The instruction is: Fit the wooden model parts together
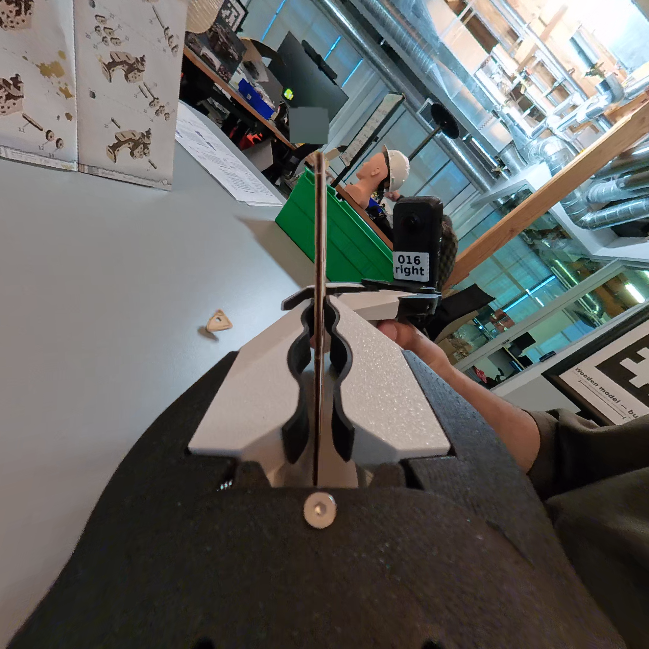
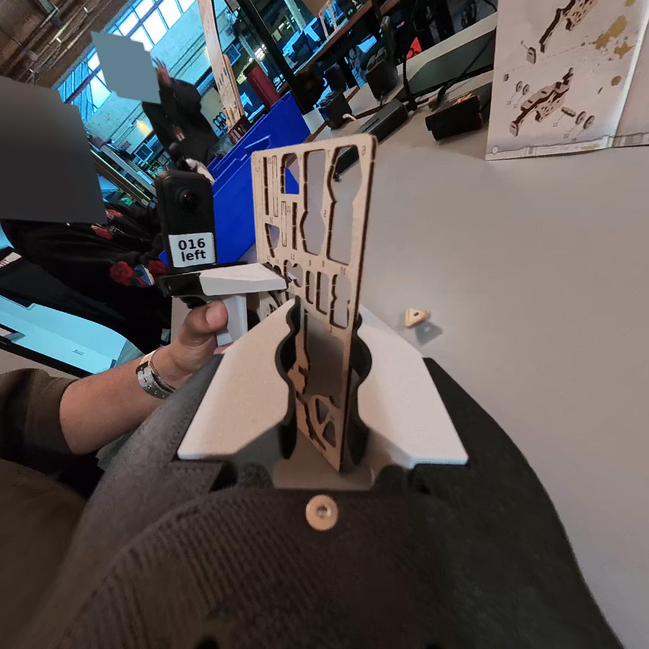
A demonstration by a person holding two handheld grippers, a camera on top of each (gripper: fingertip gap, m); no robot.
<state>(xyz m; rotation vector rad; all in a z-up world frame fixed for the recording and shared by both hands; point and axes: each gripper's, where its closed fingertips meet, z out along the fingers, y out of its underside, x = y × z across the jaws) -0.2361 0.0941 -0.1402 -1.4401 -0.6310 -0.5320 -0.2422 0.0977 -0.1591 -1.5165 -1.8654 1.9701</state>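
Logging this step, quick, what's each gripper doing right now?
Left gripper: shut on the wooden sheet, seen edge-on.
Right gripper: shut on the same wooden sheet.

Wooden sheet (image 2: pixel 312 224) upright between both claws, above worktop (image 2: pixel 526 316). Triangular piece (image 2: pixel 416 316) on worktop, right of sheet. Instruction sheets (image 1: pixel 87 84) behind.

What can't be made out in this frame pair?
- Wooden parts sheet: left wrist view shows only its thin edge; its cut-outs are unreadable there.
- Sheet's lower portion: right wrist view, flanked by the right gripper's jaws, partly shadowed.
- Left gripper: right wrist view, its tips end at the sheet; contact unclear.
- Small triangular wooden piece: too small for detail in either view.
- Instruction sheets: cut by the frame edge.
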